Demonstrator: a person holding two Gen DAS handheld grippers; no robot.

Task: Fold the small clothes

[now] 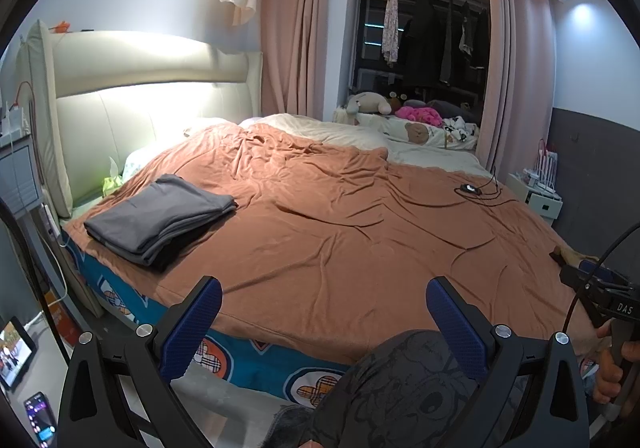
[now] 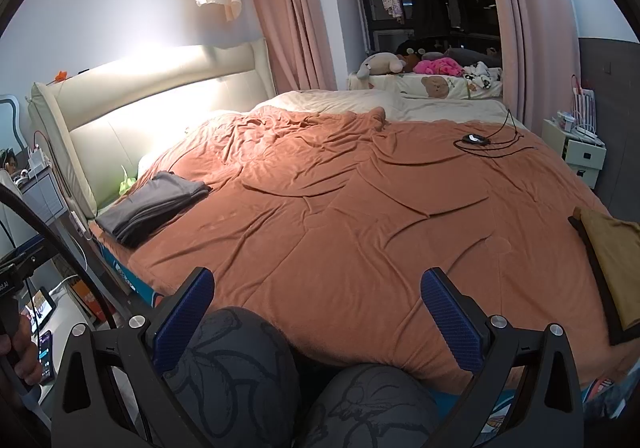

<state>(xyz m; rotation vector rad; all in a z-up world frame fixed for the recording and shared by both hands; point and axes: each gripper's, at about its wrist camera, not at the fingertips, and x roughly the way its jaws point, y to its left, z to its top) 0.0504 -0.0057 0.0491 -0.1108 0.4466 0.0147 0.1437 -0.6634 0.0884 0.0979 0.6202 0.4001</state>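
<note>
A folded grey garment (image 1: 160, 221) lies on the orange bedspread (image 1: 340, 224) near the headboard; the right wrist view shows the same grey garment (image 2: 152, 207) at the bed's left edge. A mustard-yellow cloth over a dark piece (image 2: 612, 268) rests at the bed's right edge. My left gripper (image 1: 324, 324) hovers open at the foot of the bed with nothing between its blue pads (image 1: 192, 328). My right gripper (image 2: 316, 320) is open too and holds nothing. In the left wrist view the right gripper's body (image 1: 600, 288) shows at the far right, held by a hand (image 1: 612, 372).
The person's knees in patterned dark trousers (image 2: 280, 388) press against the bed's near edge. A black cable with a small device (image 1: 476, 189) lies on the far right of the bed. Nightstands stand on the left (image 1: 18, 175) and right (image 2: 580, 151). A tablet (image 1: 14, 352) sits on the floor.
</note>
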